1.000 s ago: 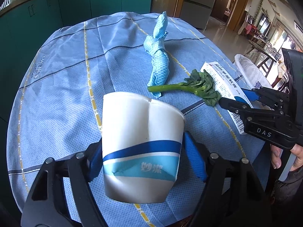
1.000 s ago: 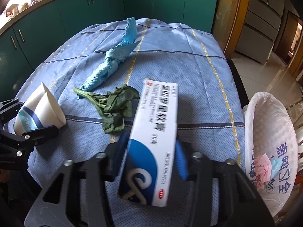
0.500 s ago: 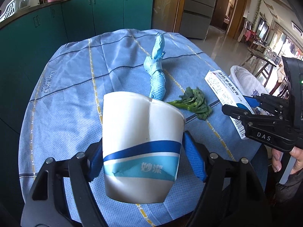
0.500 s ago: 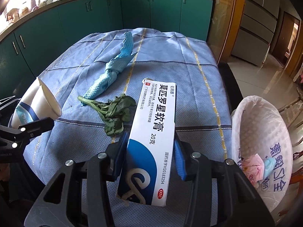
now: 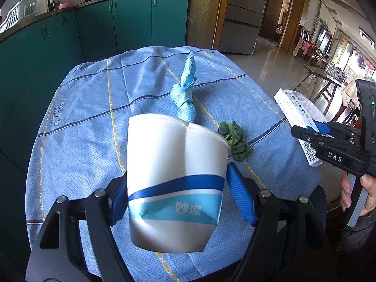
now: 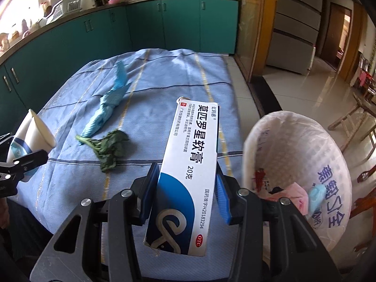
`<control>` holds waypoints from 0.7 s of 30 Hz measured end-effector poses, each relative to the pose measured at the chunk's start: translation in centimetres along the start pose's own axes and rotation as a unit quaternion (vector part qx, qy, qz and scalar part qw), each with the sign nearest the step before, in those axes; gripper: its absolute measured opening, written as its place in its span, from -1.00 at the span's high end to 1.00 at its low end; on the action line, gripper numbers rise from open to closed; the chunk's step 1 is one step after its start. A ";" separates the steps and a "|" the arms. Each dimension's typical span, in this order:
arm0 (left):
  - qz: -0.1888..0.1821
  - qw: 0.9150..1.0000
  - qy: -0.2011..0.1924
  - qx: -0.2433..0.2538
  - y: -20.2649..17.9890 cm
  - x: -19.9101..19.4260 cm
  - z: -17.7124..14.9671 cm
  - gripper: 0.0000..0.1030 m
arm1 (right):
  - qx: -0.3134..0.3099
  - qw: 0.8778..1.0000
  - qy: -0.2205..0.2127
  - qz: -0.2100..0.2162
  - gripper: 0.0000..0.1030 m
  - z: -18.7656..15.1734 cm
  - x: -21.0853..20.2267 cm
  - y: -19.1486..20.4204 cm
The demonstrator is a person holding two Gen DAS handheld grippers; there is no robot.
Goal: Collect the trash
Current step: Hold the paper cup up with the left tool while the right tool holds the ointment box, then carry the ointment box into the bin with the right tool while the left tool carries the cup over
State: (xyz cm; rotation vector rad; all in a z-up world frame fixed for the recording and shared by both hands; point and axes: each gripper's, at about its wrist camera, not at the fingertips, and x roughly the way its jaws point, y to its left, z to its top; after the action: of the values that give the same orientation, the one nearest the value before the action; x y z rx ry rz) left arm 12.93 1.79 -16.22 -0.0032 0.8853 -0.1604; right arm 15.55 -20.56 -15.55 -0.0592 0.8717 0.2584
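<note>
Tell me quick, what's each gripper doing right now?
Left gripper: closed on the paper cup.
Right gripper: closed on the ointment box.

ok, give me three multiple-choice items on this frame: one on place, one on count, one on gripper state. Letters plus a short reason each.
1. Where is the trash bin?
A. on the tablecloth
B. beside the table, on the right hand-held gripper's side
C. on the counter

2. How many loose items lie on the tablecloth?
A. two
B. four
C. none

3. What does the left hand-held gripper hold?
A. nothing, open
B. the medicine box
C. a paper cup

Answers:
1 B: the bag-lined bin stands off the table edge, right of the medicine box held in the right hand-held gripper.
2 A: only the twisted blue cloth and the leafy green lie there.
3 C: both blue pads press the paper cup at its sides.
</note>
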 end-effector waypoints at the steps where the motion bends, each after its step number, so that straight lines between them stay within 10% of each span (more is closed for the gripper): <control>1: -0.002 1.000 -0.001 0.002 -0.2 0.1 0.2 -0.48 | 0.008 1.000 -0.002 -0.006 0.12 -0.1 -0.2 -0.8; 17: -0.078 0.995 0.007 0.053 -8.9 3.7 4.8 -0.48 | 0.164 0.983 0.002 -0.084 0.12 -3.9 -2.5 -15.2; 21: -0.114 0.991 0.029 0.061 -12.1 6.4 6.1 -0.48 | 0.231 0.966 0.058 -0.101 0.12 -5.8 0.0 -19.1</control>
State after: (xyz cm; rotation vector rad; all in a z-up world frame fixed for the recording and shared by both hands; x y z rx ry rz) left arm 19.87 -11.49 -16.43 0.0147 0.9300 -0.4310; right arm 15.94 -39.99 -20.28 0.2732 1.0158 -0.1444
